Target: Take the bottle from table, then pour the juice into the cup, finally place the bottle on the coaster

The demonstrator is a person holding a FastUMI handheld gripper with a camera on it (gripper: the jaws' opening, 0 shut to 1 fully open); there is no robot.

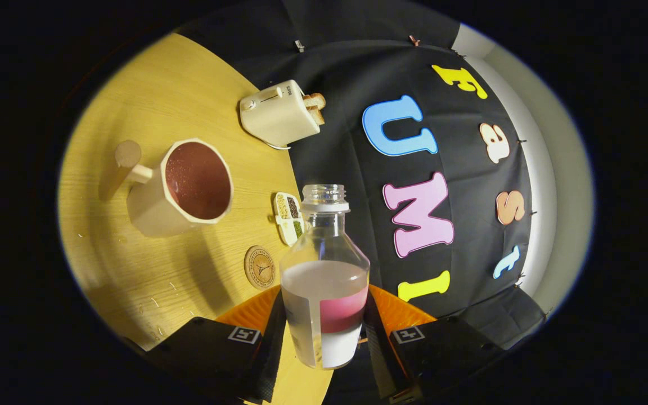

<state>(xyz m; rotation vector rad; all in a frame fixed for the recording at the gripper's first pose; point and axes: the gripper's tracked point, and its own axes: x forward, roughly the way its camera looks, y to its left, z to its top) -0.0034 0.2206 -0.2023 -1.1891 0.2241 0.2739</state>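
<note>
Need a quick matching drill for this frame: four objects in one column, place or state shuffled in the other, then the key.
Things:
1. bottle
2. cup
3. coaster
4. toaster

Places or states:
A. holds bread slices, by the booth wall
B. flat on the table, bare, just ahead of the gripper
C. clamped between the fingers, cap off
D. has a handle, dark red inside

Pairs: 1-C, 2-D, 3-B, 4-A
</note>
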